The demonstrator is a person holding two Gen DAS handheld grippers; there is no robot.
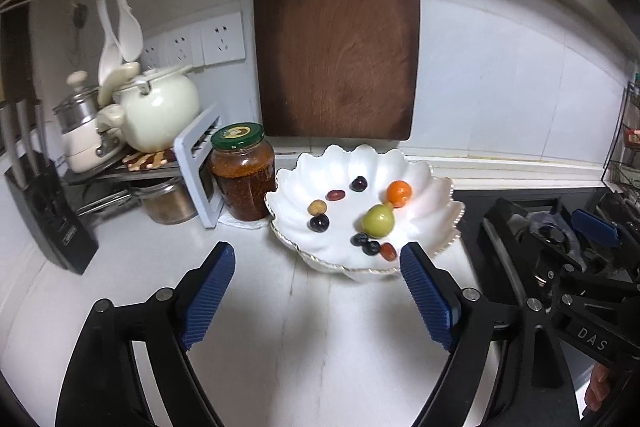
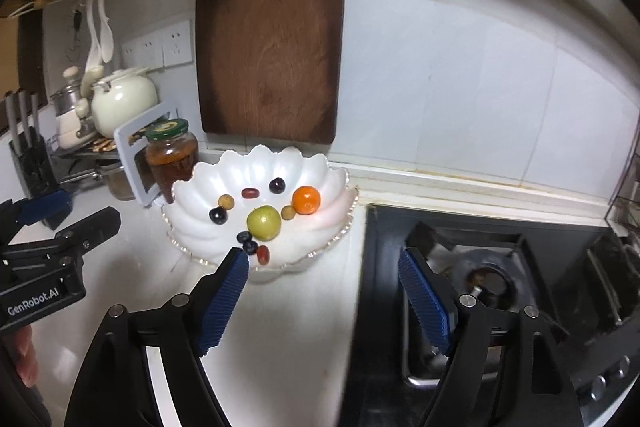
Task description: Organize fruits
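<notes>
A white scalloped bowl [image 1: 436, 211] [image 2: 200, 211] stands on the white counter. In it lie an orange [image 1: 399, 193] [image 2: 306, 199], a green fruit [image 1: 378, 221] [image 2: 263, 222], dark grapes [image 1: 319, 223] [image 2: 218, 215], red dates [image 1: 335, 194] [image 2: 250, 193] and small tan fruits [image 1: 318, 206] [image 2: 227, 201]. My left gripper [image 1: 318, 257] is open and empty, just in front of the bowl. My right gripper [image 2: 324, 261] is open and empty, in front of the bowl's right side, over the counter's edge by the stove.
A green-lidded jar [image 1: 243, 173] [image 2: 172, 151] stands left of the bowl. A wooden cutting board [image 1: 336, 35] [image 2: 272, 35] leans on the wall behind. A black gas stove [image 2: 500, 267] [image 1: 540, 227] lies to the right. A teapot [image 1: 156, 111] and knife block [image 1: 44, 207] stand at left.
</notes>
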